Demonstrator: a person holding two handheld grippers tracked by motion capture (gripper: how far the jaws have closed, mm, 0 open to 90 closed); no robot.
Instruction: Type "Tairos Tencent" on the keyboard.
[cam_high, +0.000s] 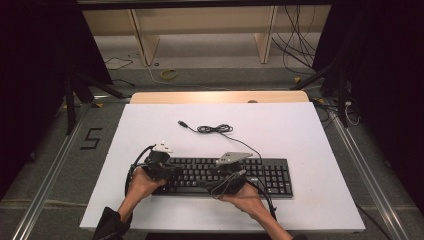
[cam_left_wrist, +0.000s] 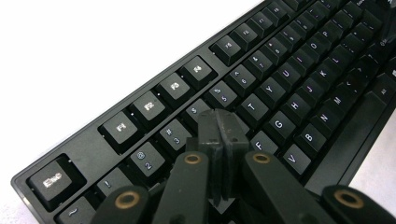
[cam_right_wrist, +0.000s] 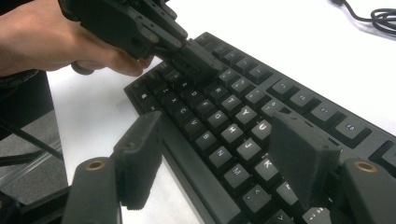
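Black keyboard: lies near the worktop's near edge, centred. Left gripper: fingers pressed together, tips on the upper-left letter keys. Right gripper: fingers apart, poised over the keyboard's front edge.

Even overhead light leaves the white surface bright, nearly blown out in both gripper views. The high view's edges sink into darkness. Nearest black jaws look soft; shadows are faint.

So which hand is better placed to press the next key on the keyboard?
Left. The left gripper has its jaws shut into one tip right over the keyboard letter rows; the right gripper hovers with jaws wide open.
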